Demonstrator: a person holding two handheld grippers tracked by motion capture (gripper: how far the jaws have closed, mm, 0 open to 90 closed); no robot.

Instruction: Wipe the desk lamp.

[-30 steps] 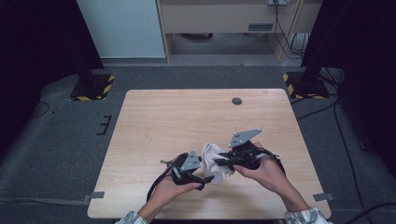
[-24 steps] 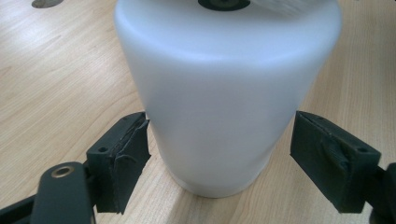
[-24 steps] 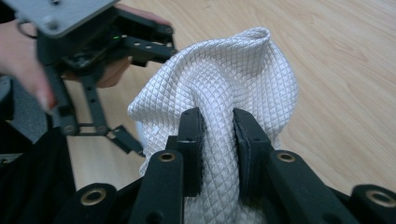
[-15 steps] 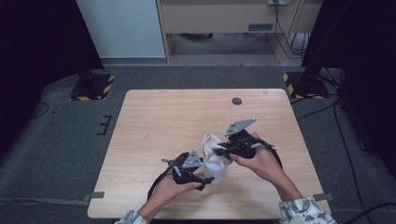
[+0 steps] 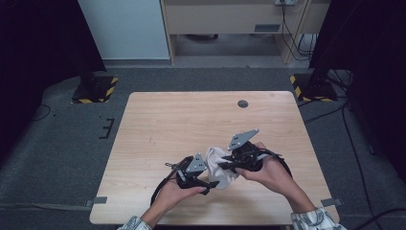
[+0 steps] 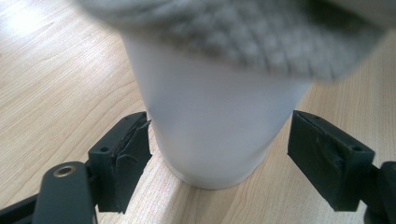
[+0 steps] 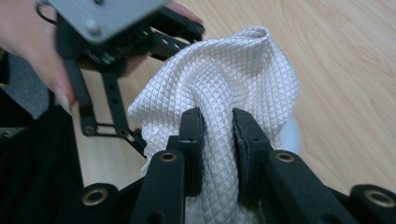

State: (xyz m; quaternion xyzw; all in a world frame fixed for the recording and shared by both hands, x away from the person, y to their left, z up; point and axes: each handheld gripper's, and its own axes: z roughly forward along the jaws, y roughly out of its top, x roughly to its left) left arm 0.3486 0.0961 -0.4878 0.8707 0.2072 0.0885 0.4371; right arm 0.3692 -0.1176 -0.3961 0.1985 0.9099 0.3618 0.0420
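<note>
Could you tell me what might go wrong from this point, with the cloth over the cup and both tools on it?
1. The left tool brackets the white cup near its base, with a gap at the right jaw; a pull on the cloth could tip or slide the cup.
2. The right tool pinches only a fold of the white cloth, which may slip free.
3. The two tools work close together and might collide.

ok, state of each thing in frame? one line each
white cup: upright on the table, cloth draped over its top
waffle-weave cloth: bunched, pinched and lifted by the right hand-held gripper
left hand-held gripper: open, jaws either side of the cup base, a gap showing at the right jaw
right hand-held gripper: shut on the cloth
table: bare wood around the cup
</note>
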